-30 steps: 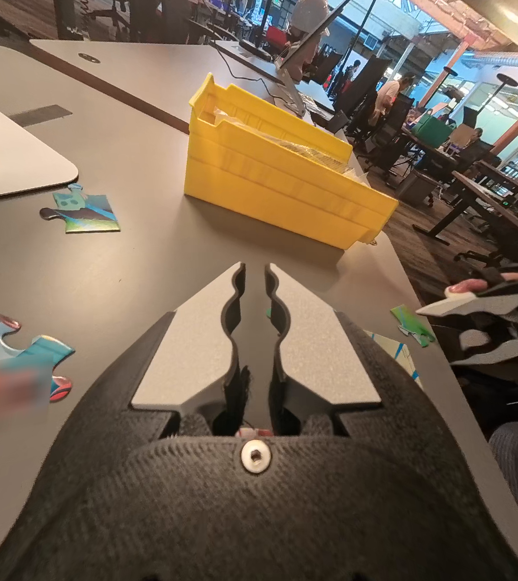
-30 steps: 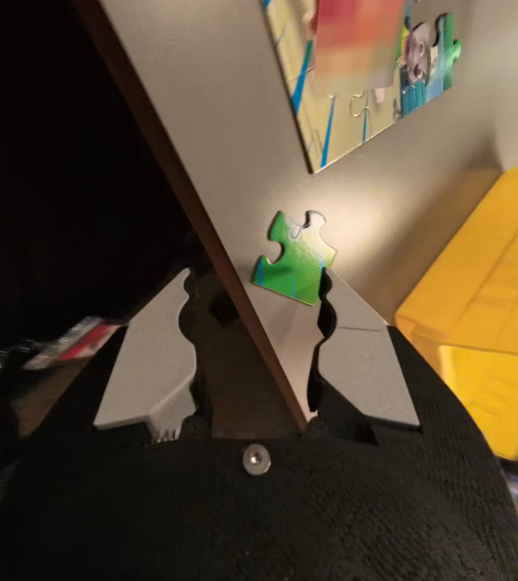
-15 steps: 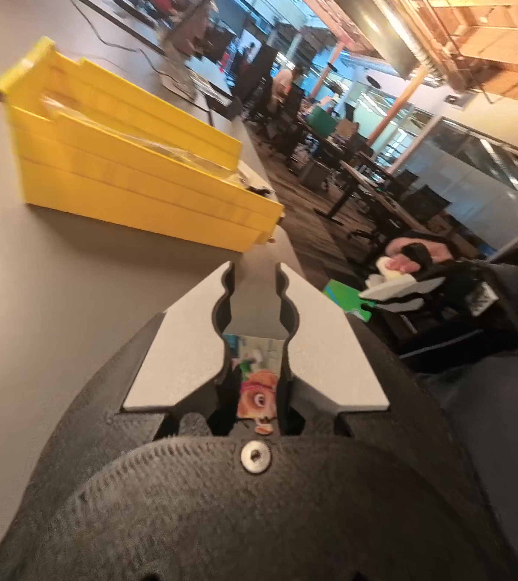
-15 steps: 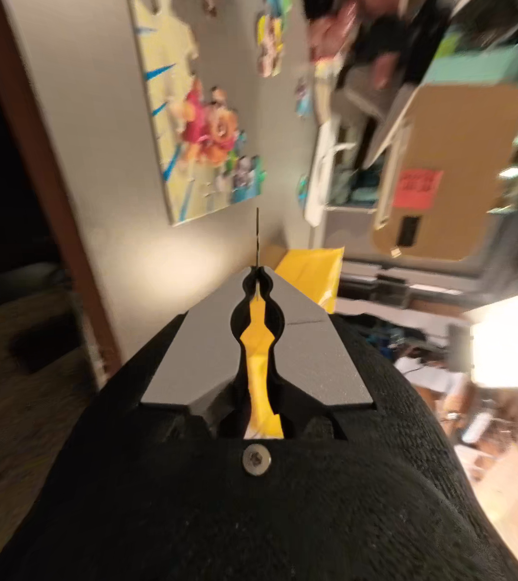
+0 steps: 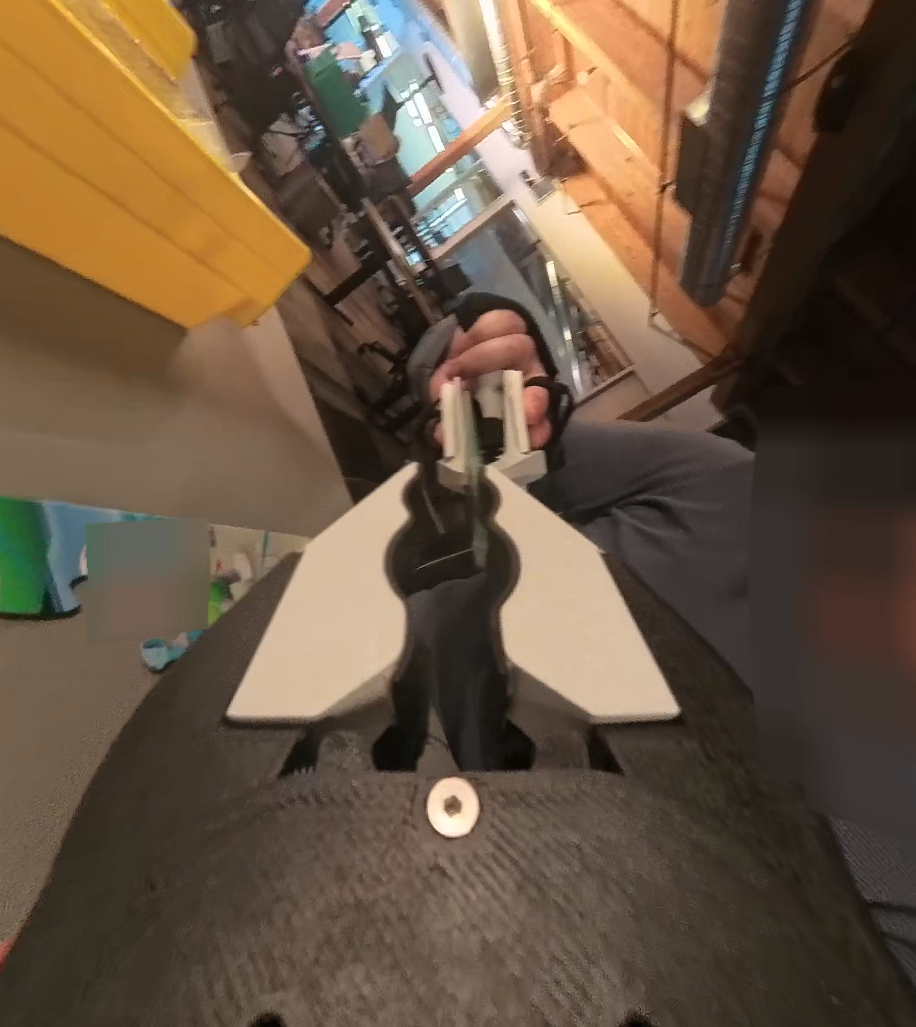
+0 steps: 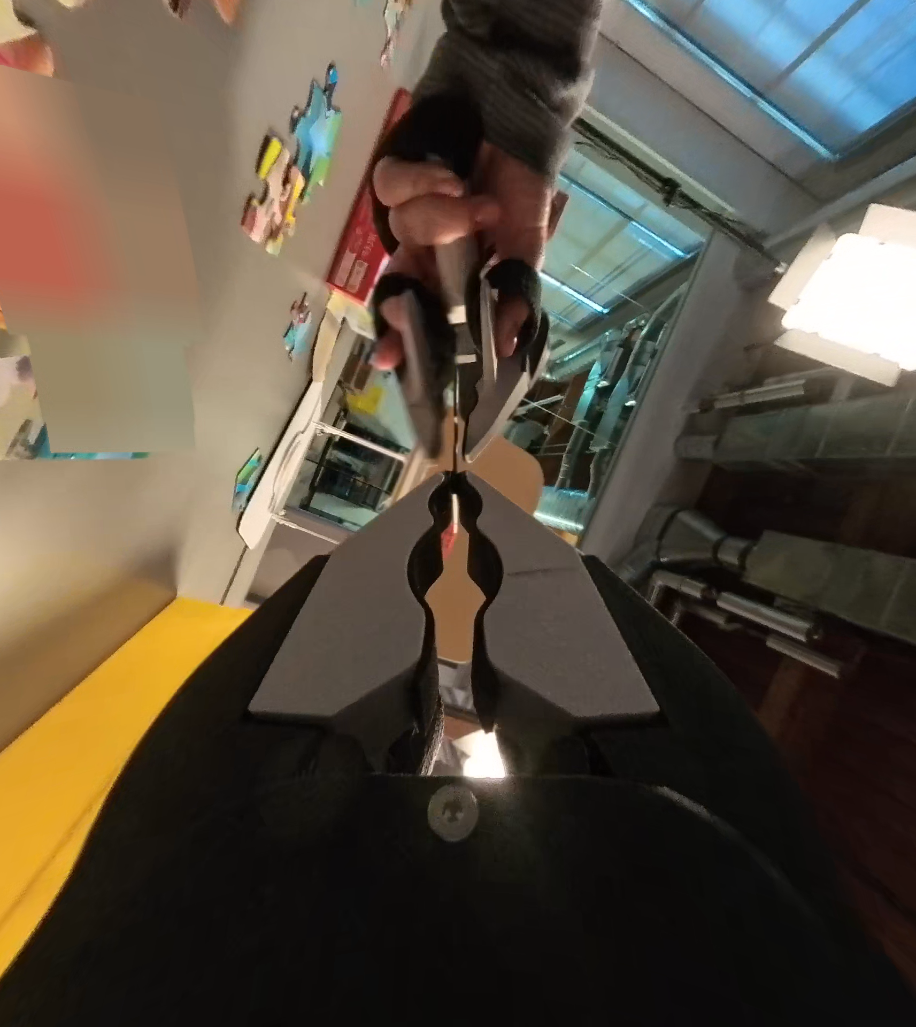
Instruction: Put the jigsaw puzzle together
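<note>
Where they earlier gaped, right tongs [image 6: 453, 475] now pinch a puzzle piece [image 5: 478, 522].

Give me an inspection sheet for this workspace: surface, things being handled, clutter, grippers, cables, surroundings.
Surface: grey table, seen tilted.
Things handled: thin green puzzle piece, edge-on, in the air between the two grippers.
Clutter: yellow bin; green-and-blue puzzle piece lying flat; more loose puzzle pieces; red flat box.
Grippers: right gripper closed on the green piece; left gripper slightly open, the piece's free end between its fingers, not pinched.
Cables: nothing seen.
Surroundings: open office with desks and chairs, wooden ceiling, metal ducts.
</note>
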The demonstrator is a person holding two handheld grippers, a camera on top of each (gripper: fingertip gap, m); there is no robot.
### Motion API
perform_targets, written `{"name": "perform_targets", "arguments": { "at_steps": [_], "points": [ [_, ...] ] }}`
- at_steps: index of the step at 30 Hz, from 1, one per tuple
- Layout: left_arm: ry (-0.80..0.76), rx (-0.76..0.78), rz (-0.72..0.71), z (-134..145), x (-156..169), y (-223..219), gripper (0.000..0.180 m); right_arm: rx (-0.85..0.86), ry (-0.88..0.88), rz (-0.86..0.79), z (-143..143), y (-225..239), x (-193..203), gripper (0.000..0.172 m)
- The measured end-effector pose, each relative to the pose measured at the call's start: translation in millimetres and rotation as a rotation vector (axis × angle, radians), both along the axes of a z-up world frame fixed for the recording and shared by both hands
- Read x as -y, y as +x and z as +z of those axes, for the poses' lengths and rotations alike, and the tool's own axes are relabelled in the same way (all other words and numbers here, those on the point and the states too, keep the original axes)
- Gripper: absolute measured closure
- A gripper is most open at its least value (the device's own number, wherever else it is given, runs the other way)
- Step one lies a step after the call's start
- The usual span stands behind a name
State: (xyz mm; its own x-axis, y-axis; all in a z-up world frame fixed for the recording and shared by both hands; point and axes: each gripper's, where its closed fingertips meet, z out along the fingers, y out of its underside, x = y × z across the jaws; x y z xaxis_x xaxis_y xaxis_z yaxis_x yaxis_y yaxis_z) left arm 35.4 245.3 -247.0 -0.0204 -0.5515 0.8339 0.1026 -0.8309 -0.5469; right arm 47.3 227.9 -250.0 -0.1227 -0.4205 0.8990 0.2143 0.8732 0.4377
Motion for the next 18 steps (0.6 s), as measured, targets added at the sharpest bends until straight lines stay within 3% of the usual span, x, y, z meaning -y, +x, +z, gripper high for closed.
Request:
{"name": "perform_targets", "arguments": {
  "at_steps": [1,4,6,9,13,18],
  "points": [
    [0.006,0.032,-0.005,2.4,0.5,-2.8,0.179,0.007,-0.010,0.004,-3.2,-2.2,-3.6,0.172],
    [0.032,0.026,0.076,-4.1,-12.1,-12.3,0.180,0.040,-0.155,-0.027,-18.0,-8.5,-20.9,0.165],
    [-0.001,-0.007,0.211,-15.1,-33.4,-26.9,0.180,0.040,-0.385,-0.048,-28.1,-9.8,-32.1,0.156],
    [-0.110,-0.067,0.414,-42.3,-63.9,-58.4,0.180,0.060,-0.749,-0.080,-49.1,-12.2,-46.7,0.164],
    [-0.201,-0.147,0.410,-70.5,-78.8,-65.0,0.179,0.227,-1.095,-0.119,-94.5,-18.8,-49.6,0.172],
    [-0.262,-0.255,0.382,-91.8,-96.2,-60.8,0.180,0.318,-1.364,-0.157,-113.2,-27.4,-44.2,0.172]
  ]
}}
